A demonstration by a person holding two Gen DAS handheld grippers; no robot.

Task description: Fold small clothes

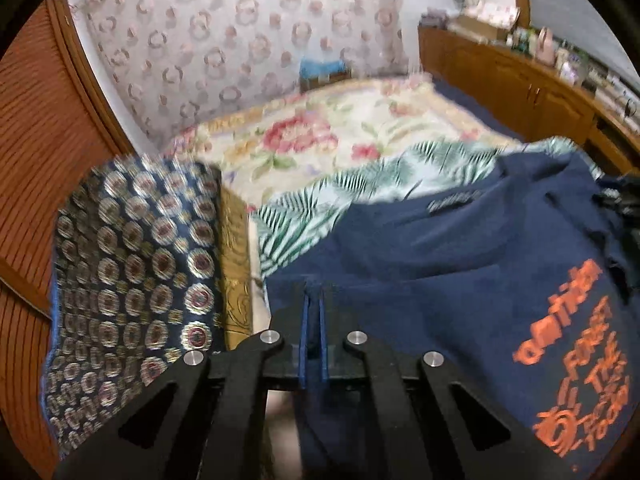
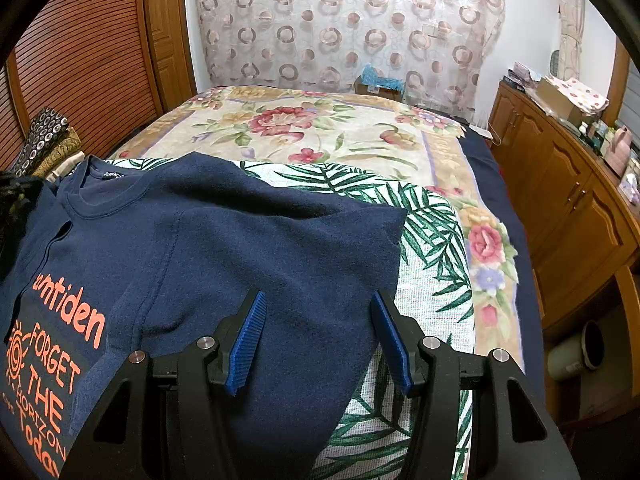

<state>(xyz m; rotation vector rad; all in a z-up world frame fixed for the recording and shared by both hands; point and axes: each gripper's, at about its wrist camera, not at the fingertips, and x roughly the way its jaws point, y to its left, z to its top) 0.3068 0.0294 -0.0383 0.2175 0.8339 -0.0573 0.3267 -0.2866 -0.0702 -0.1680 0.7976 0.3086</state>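
Observation:
A navy T-shirt [image 2: 240, 232] with orange lettering lies face up on a palm-leaf cloth [image 2: 432, 264] on the bed. My right gripper [image 2: 319, 296] stands open over the shirt's sleeve, its blue pads [image 2: 248, 340] wide apart, with the fabric lying under the gap between them. In the left wrist view the same T-shirt [image 1: 440, 272] fills the right half. My left gripper [image 1: 314, 300] is shut, its blue pads pressed together on the shirt's left edge, where the cloth bunches at the tips.
A floral bedspread [image 2: 320, 128] covers the bed beyond the shirt. A stack of folded patterned cloths [image 1: 132, 272] sits at the bed's left edge against a slatted wooden door. A wooden cabinet [image 2: 560, 184] with clutter lines the right side, with a bucket [image 2: 576, 348] on the floor.

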